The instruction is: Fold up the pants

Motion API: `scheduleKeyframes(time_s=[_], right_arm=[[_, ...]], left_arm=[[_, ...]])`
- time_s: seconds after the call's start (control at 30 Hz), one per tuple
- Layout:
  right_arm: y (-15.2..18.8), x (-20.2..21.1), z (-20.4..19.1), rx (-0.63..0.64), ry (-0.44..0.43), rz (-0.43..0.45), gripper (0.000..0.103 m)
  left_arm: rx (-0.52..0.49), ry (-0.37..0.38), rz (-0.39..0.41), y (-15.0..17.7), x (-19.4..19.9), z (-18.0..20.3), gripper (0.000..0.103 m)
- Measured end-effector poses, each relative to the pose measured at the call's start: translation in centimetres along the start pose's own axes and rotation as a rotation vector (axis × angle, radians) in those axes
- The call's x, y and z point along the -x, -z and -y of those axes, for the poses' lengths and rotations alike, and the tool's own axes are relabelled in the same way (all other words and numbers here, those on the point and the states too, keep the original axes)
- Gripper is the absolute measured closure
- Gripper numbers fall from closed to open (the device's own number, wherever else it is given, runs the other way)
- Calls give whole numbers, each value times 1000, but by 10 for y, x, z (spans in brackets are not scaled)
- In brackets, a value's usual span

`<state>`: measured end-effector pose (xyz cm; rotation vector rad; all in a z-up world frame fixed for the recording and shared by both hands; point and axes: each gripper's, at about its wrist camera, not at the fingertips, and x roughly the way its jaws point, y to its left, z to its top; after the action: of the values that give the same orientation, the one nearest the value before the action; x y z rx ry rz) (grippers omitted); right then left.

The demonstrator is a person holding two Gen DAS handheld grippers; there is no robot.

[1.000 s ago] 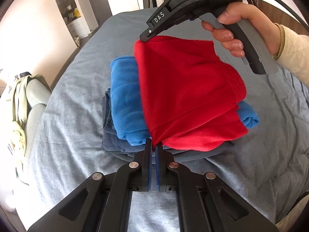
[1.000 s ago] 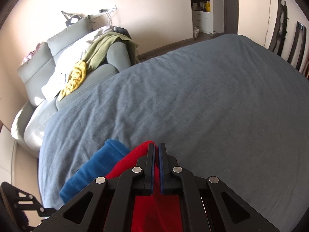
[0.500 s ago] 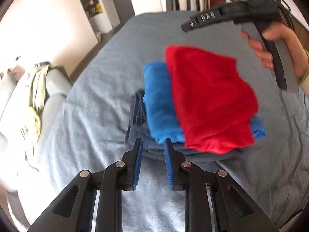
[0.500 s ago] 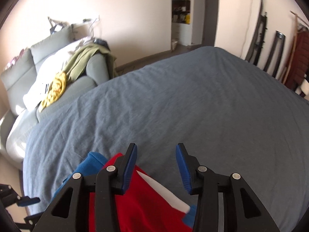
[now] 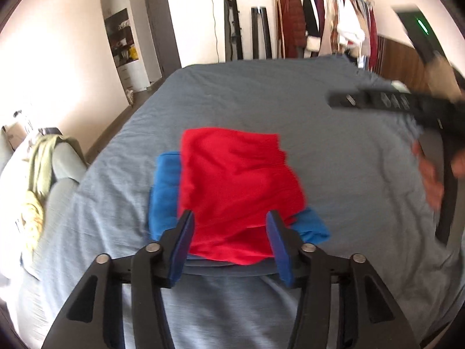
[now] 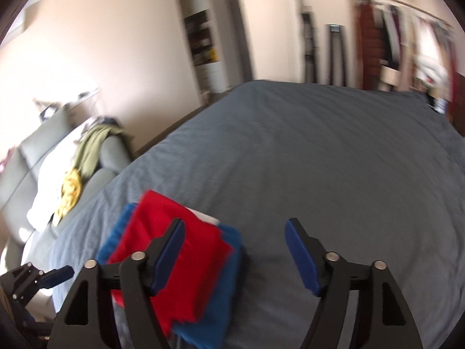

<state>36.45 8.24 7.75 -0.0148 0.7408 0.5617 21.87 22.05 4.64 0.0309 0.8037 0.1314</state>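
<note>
Both tongs stand released, holding nothing: the left gripper [image 5: 231, 240] has its blue pads spread wide, framing the near edge of the folded red pants [image 5: 238, 186], and the right gripper [image 6: 234, 254] is just as wide apart above the bed [image 6: 334, 160], with the clothes pile off to its left side. Red pants lie folded on top of a blue garment [image 5: 164, 195], which rests on a grey folded piece [image 5: 232, 269] showing only at the near edge. This stack sits toward the near side of the grey-blue bed cover. Off the bed's left edge stands a sofa [image 6: 113, 151] draped with green and yellow cloth; a clothes rack [image 5: 325, 20] lines the far wall.
</note>
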Motion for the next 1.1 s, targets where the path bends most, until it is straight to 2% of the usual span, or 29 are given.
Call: scheduleKeyframes(time_s=[0.17, 0.4, 0.57, 0.8, 0.97, 1.1], right_arm=[[44, 49, 36, -110, 135, 12, 22], [101, 93, 74, -138, 245, 5, 17], [132, 99, 91, -154, 236, 1, 17], [178, 109, 99, -134, 253, 61, 17], [209, 116, 94, -100, 241, 72, 17], [228, 133, 88, -100, 232, 83, 17]], left_arm=[[58, 34, 51, 9, 12, 22, 27], [-3, -12, 105, 34, 21, 72, 5], [24, 7, 135, 60, 16, 96, 2], [62, 14, 172, 100, 5, 108, 2], [54, -26, 214, 119, 22, 116, 2], [65, -17, 223, 126, 40, 118, 0]])
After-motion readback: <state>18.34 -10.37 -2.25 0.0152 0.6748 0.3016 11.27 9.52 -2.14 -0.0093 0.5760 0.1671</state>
